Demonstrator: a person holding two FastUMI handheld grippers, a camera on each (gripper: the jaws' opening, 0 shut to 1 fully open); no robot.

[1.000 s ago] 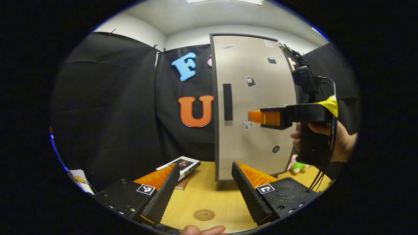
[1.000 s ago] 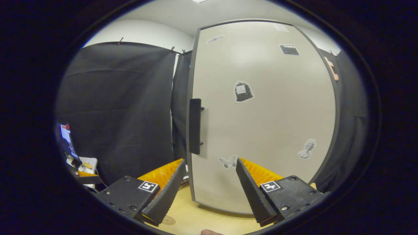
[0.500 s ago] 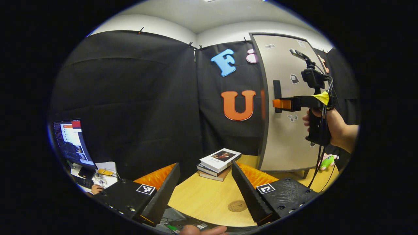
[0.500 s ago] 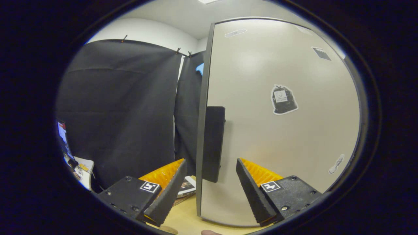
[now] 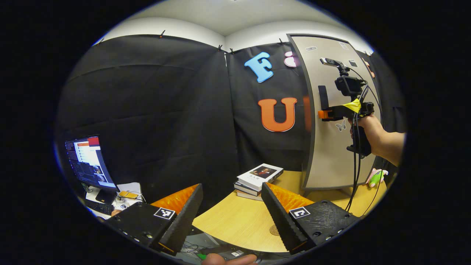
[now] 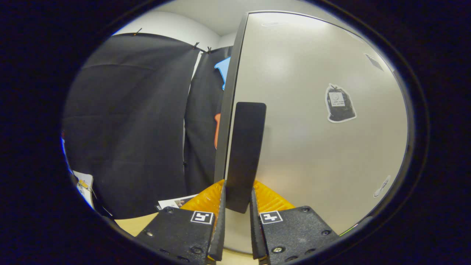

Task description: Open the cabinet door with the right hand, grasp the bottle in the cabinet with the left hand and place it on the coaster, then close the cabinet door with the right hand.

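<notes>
Clamping the black, flat, round-cornered bar handle (image 6: 244, 154) of the cabinet, the right tongs (image 6: 237, 221) have both ribbed fingers pressed against its lower end, one on each side. That handle stands upright, its long axis vertical, fixed just beside the dark-framed left edge of the tall, smooth, pale grey cabinet door (image 6: 312, 147), which bears several small stickers and looks shut against the cabinet. In the left gripper view the same door (image 5: 331, 154) rises at the far right of the light wooden round-edged table (image 5: 235, 221), and the right tongs (image 5: 323, 114) reach the handle (image 5: 323, 96) with a hand (image 5: 368, 127) on the grip below. The left tongs (image 5: 232, 217) hover wide open over the near edge of the table, holding nothing. A small round brown coaster (image 5: 274, 230) lies flat on the table, partly hidden by the right finger of the left tongs. A short stack of books (image 5: 259, 176) lies beyond it, near the cabinet's foot.
</notes>
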